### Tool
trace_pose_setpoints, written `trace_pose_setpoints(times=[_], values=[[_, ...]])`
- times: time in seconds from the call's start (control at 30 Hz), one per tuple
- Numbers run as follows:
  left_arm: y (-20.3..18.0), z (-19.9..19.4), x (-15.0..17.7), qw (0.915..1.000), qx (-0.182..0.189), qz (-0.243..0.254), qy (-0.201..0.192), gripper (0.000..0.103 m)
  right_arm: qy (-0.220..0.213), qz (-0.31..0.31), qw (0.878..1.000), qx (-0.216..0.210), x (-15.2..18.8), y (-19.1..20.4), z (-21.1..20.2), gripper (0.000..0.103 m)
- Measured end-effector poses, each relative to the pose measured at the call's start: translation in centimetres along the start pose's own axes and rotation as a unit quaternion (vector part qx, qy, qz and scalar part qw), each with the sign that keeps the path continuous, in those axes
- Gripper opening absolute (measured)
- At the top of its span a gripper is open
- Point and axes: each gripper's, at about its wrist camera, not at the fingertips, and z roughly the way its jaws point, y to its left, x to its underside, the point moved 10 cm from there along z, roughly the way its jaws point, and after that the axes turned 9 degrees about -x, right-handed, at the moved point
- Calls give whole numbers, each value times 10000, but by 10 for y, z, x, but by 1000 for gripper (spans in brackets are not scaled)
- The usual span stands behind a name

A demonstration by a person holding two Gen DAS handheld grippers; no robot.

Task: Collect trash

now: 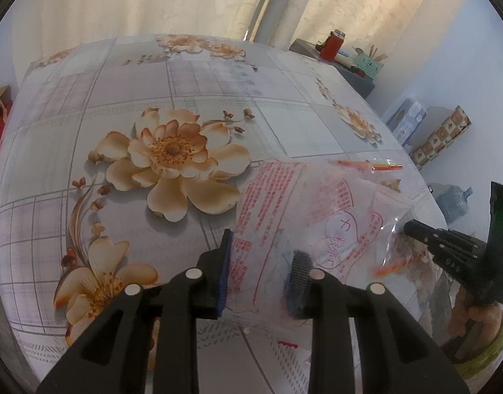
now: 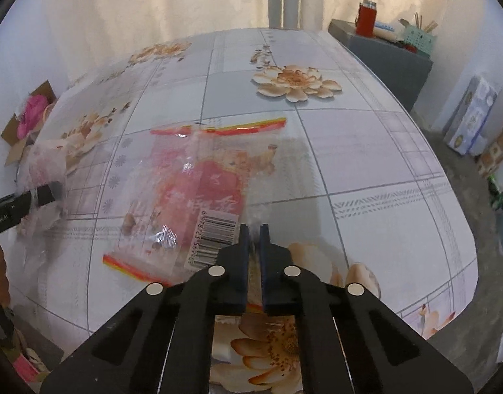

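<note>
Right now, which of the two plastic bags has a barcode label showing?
The clear snack bag pinched by the right gripper, with striped sealed ends. The bag with red print in the left gripper shows none.

Both handheld grippers angled downward, jaws closed on plastic film.

Left gripper point(image 1: 262, 262): jaws part-closed, clear bag point(image 1: 304, 216) pinched between the pads. Right gripper point(image 2: 254, 233): jaws drawn almost together on the corner of a wrapper point(image 2: 198, 197). A hand point(image 1: 481, 315) grips the right gripper's handle.
</note>
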Motion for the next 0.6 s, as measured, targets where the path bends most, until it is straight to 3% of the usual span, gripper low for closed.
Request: trace_pose_setpoints(times=[0.03,0.1,0.2,0.4,0.6], values=[[-2,-1,1,10000,44,7,9,30,-24,44,10000,-10,1,-2,-2,3],[-6,-4,2,9999,156,-18,32,52,-71,128,9999,-11,2,-6,-6,2],[-9,-8,4,9999,131,68,42,69,-133,249,9996,-23,5,-12,-14,1],[-14,-7,5,9998,66,169,117,76,-252,532,9982,-79,15,-30,-28,1],[-22,9,0,9963,-576,619,155,76,-319,706,9968,-186,21,-36,-32,1]])
